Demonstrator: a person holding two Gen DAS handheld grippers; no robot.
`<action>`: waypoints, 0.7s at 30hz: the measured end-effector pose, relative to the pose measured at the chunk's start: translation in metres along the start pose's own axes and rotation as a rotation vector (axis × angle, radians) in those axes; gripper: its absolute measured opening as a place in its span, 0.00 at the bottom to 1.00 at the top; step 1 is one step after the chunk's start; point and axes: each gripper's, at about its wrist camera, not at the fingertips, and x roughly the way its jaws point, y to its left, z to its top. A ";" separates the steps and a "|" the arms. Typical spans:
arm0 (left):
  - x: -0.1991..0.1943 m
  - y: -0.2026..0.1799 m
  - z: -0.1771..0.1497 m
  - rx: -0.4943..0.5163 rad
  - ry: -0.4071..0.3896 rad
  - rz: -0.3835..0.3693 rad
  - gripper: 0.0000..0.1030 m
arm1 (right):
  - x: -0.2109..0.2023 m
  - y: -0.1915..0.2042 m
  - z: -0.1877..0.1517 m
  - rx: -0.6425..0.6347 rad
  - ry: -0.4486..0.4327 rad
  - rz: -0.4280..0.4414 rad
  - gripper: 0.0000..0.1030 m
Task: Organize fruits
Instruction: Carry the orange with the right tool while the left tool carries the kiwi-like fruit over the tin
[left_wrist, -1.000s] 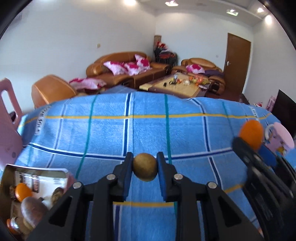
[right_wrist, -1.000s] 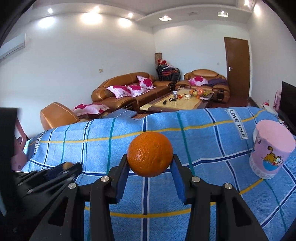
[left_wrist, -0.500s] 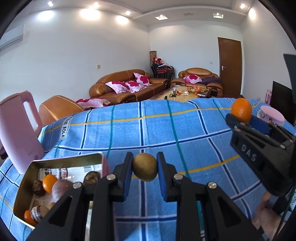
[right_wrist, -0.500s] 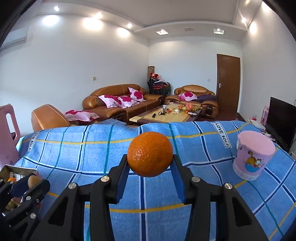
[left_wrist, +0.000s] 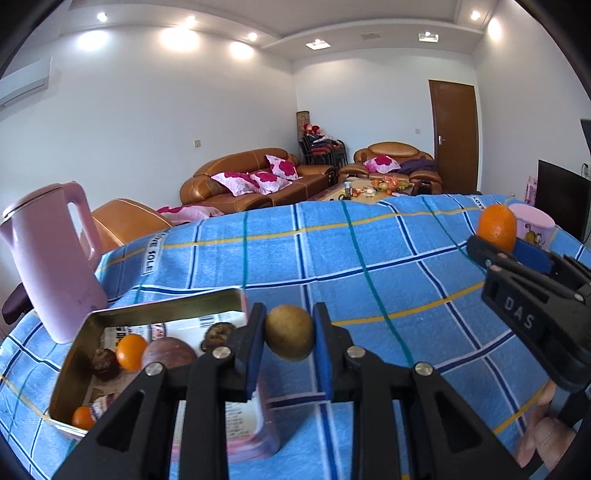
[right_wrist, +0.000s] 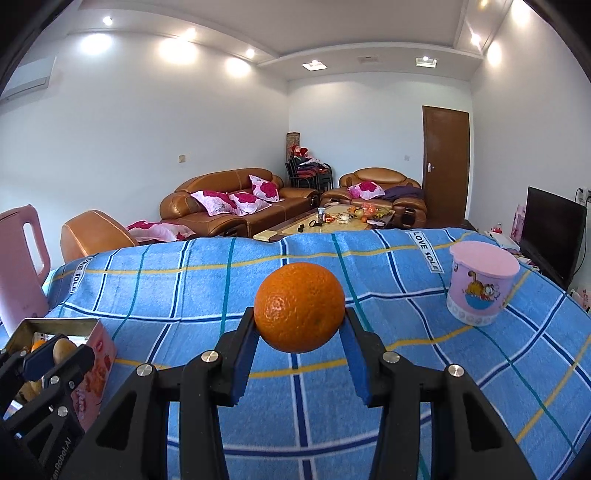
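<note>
Left wrist view, left to right. Pink kettle (left_wrist: 55, 266) upright at the left edge of the table, on the blue checked cloth (left_wrist: 369, 266). Just beside it, a gold-walled tin (left_wrist: 162, 308), lid off, near the front-left corner of the table. Inside the tin: a small orange (left_wrist: 131, 351), a dark reddish-brown round fruit (left_wrist: 168, 355), a few dark wrinkled fruits, another small orange (left_wrist: 83, 417) at its near end, printed paper lining the bottom. Left gripper (left_wrist: 289, 338) hangs above the tin's right end, fingers clamped on a round brown fruit (left_wrist: 289, 338); the fruit is in the air, not touching tin or cloth. Far right of this view: right gripper (left_wrist: 496, 236) seen side-on, holding a large orange (left_wrist: 496, 226) above the cloth; a bare hand (left_wrist: 541, 439) shows under it at the lower right.

Right wrist view, left to right. Kettle (right_wrist: 20, 266) cut off by the left border. Tin (right_wrist: 61, 325) below it, pink outer wall with printed fruit; left gripper (right_wrist: 61, 350) and its brown fruit (right_wrist: 63, 350) over the tin's open top. Centre: right gripper (right_wrist: 299, 328) with blue finger pads (right_wrist: 245, 354) pressed to both sides of the large orange (right_wrist: 299, 307), held clear of the cloth (right_wrist: 424, 369) over the middle of the table. Right: pink cartoon-print cup (right_wrist: 482, 282) with a pink lid, upright near the right edge of the table, well apart from the tin. Beyond the far edge: brown sofas (right_wrist: 225, 201), a low table, a brown door.
</note>
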 end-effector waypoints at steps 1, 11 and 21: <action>-0.001 0.002 0.000 -0.002 -0.001 0.001 0.26 | -0.002 0.001 0.000 0.000 -0.001 -0.001 0.46; -0.017 0.034 -0.011 -0.009 -0.024 0.014 0.26 | -0.024 0.019 -0.011 0.000 -0.001 0.009 0.46; -0.026 0.064 -0.017 -0.021 -0.052 0.020 0.26 | -0.042 0.057 -0.021 -0.038 0.021 0.066 0.46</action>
